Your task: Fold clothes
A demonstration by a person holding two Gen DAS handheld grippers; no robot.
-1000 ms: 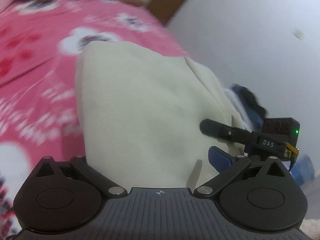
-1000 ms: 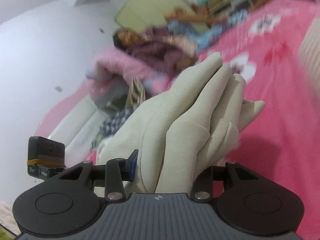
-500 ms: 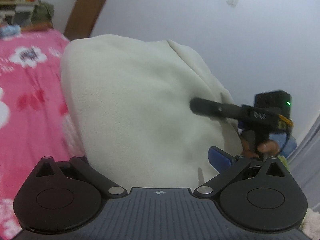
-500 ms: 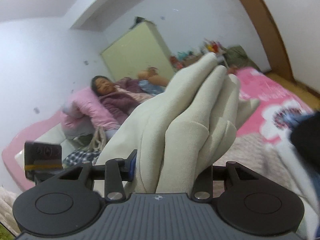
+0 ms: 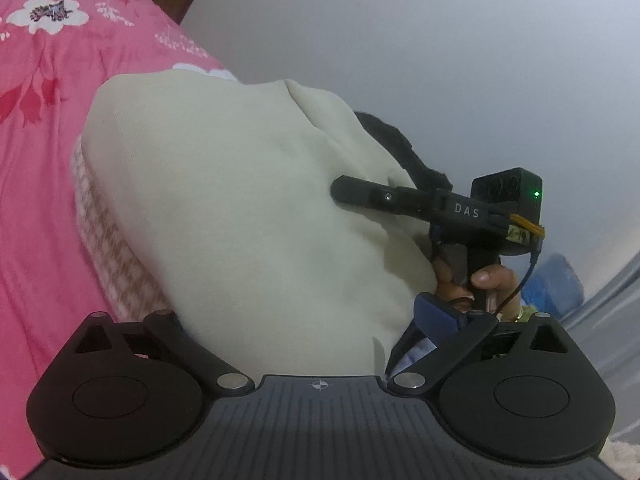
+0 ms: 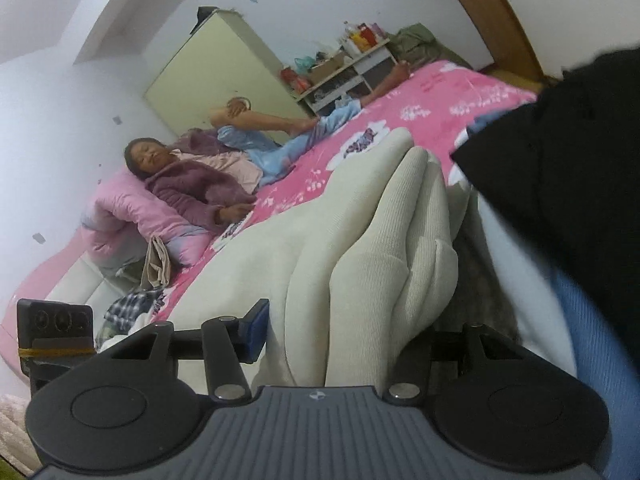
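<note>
Bedspread (image 5: 48,128) fills the left of the scene, one pink flowered cover over one bed, and the cream garment (image 5: 248,216) is held up off it rather than lying flat, which I judge is so its layers can hang and line up for the next fold. One garment is in hand, gripped at two places. The left tongs (image 5: 320,344) are clenched on its lower edge, cloth bulging out between the two fingers. Further right in that view the right tongs (image 5: 360,196) come in from the side, pinching the same cloth (the holder's fingers show on the grip below). From the right wrist camera, the right tongs (image 6: 340,340) are clenched on a thick bunch of the cream garment (image 6: 360,240), several folds gathered together. One person (image 6: 192,176) lies on the bed behind, well apart from the work. A dark cloth (image 6: 560,160) hangs at the far right.
</note>
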